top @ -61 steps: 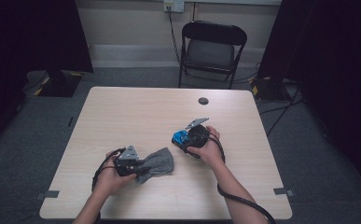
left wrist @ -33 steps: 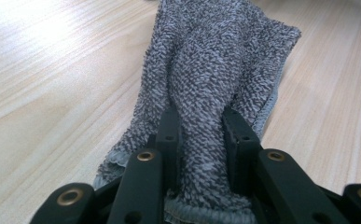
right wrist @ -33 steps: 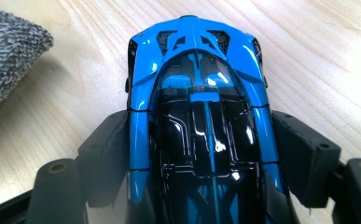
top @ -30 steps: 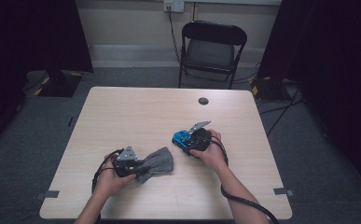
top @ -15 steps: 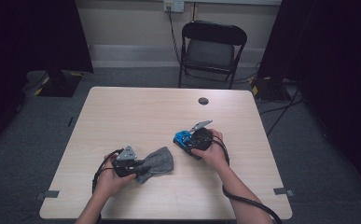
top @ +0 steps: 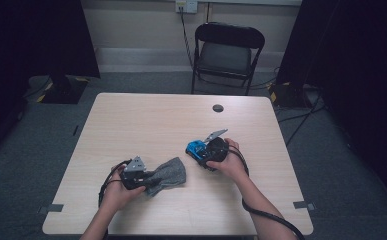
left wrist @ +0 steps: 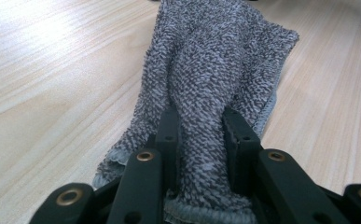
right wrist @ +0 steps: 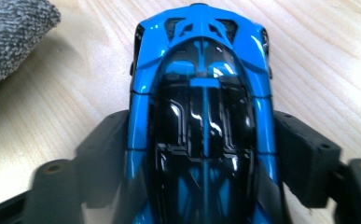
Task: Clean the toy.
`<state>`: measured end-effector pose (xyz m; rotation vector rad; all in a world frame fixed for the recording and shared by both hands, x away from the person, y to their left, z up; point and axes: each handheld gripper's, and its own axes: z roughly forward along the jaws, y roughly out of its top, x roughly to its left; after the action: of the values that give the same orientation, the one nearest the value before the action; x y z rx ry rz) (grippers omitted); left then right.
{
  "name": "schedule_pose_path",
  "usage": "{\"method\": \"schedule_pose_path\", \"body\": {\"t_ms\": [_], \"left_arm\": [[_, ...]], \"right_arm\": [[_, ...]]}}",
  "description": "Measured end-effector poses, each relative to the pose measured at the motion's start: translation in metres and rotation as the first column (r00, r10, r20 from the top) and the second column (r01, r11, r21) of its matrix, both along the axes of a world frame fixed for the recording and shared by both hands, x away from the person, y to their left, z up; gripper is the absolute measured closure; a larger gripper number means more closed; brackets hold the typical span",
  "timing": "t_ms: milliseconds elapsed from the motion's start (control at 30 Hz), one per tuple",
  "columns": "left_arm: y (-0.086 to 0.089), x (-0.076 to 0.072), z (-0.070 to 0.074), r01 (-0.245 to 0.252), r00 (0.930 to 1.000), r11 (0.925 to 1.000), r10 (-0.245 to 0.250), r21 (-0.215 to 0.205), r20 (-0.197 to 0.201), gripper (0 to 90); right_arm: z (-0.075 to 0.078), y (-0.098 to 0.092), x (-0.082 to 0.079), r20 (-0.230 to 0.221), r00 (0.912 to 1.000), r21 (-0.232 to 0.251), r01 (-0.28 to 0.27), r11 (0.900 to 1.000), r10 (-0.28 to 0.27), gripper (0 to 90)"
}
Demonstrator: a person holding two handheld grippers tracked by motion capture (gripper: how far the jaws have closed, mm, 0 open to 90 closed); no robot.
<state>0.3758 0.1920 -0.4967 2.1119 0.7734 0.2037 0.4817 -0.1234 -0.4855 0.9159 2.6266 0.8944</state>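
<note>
One grey cloth (top: 167,174) on the table (top: 146,120), one blue toy car (top: 196,148), and that's one of each. Two grippers working, the left gripper (top: 148,179) and the right gripper (top: 202,152). One folding chair (top: 228,52) behind.

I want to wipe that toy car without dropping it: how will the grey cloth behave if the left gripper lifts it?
Probably floppy: the cloth bunches into a ridge between the left gripper jaws and lies slack on the table. Its looped terry weave should grip rather than slip. It looks light, so the free end would likely hang and drag.
</note>
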Motion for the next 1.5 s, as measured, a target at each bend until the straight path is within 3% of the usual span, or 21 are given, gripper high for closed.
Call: {"method": "schedule_pose_path", "body": {"t_ms": [167, 400, 700, 967, 1067, 1200, 1367, 1500], "left_arm": [[0.001, 0.0, -0.001, -0.001, 1.0, 0.9999, 0.001, -0.01, -0.001, 71.0], [0.001, 0.0, -0.001, -0.004, 1.0, 0.9999, 0.004, -0.013, -0.005, 71.0], [0.001, 0.0, -0.001, -0.013, 0.9999, 0.9997, 0.013, -0.019, -0.006, 70.8], [0.0, 0.0, 0.0, -0.015, 0.9998, 0.9998, 0.015, -0.016, -0.01, 70.5], [0.001, 0.001, 0.0, -0.023, 0.9995, 0.9991, 0.022, -0.036, -0.022, 66.4], [-0.001, 0.0, 0.001, -0.01, 0.9998, 0.9998, 0.01, -0.015, -0.015, 64.4], [-0.004, -0.002, 0.001, 0.004, 0.9999, 0.9999, -0.004, 0.015, 0.016, 62.9], [-0.003, -0.002, 0.0, -0.003, 0.9999, 1.0, 0.003, 0.003, 0.013, 63.2]], "right_arm": [[-0.002, -0.003, -0.002, 0.017, 0.9999, 0.027, -0.005, 1.0, 0.004, 25.5], [-0.002, -0.001, -0.004, 0.019, 0.9994, 0.026, 0.028, 0.999, -0.028, 25.8], [0.0, -0.002, -0.006, 0.004, 0.9995, 0.01, 0.031, 0.999, -0.031, 25.9], [0.008, -0.008, -0.008, 0.012, 0.9993, 0.052, 0.035, 0.998, -0.036, 25.9], [0.011, -0.011, -0.01, 0.013, 0.9994, 0.042, 0.031, 0.999, -0.032, 25.9], [0.014, -0.016, -0.016, 0.016, 0.9995, 0.071, 0.026, 0.997, -0.027, 27.7], [0.012, -0.018, -0.024, 0.02, 0.9998, 0.012, -0.003, 1.0, 0.002, 27.8], [0.009, -0.021, -0.025, 0.008, 0.9999, 0.047, 0.01, 0.999, -0.011, 27.8]]}}
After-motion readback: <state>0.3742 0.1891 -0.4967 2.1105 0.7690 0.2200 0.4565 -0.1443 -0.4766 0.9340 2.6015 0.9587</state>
